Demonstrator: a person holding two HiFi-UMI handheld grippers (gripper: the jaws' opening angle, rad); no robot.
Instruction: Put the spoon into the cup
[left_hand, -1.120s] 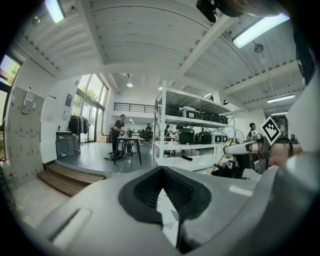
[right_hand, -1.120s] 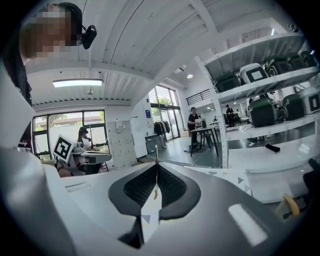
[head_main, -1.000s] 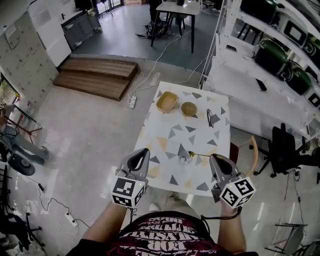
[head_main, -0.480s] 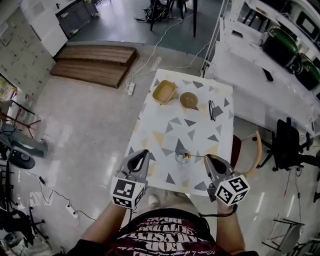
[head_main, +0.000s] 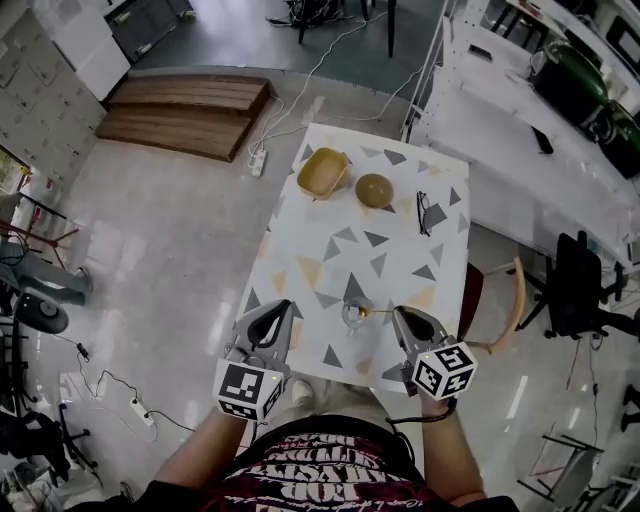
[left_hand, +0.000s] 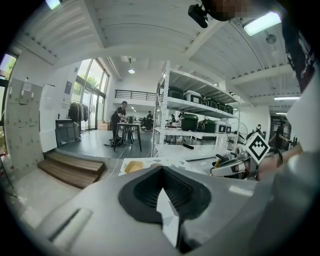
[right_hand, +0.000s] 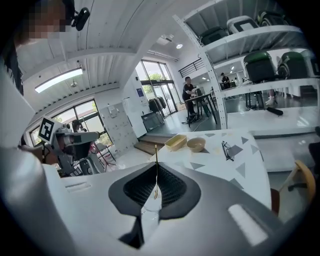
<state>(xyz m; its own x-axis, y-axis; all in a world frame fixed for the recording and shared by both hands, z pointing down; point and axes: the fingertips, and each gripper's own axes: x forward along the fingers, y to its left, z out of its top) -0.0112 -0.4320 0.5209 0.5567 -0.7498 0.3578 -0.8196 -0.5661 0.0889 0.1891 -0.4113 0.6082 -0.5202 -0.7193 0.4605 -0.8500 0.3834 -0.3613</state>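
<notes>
Spoon (head_main: 377, 313) clamped in R gripper (head_main: 401, 314), bowl end at cup (head_main: 351, 320); L gripper (head_main: 277, 307) shut.

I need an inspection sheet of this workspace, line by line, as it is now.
Surface: white table patterned with grey and yellow triangles.
Job's things: thin golden metal spoon, bowl end over the clear glass cup.
Clutter: yellow rectangular dish, round tan bowl, black glasses.
Grippers: right gripper shut on the spoon; left gripper shut, empty.
Cables: white power strip and cable on the floor.
Surroundings: wooden steps, white shelves.
</notes>
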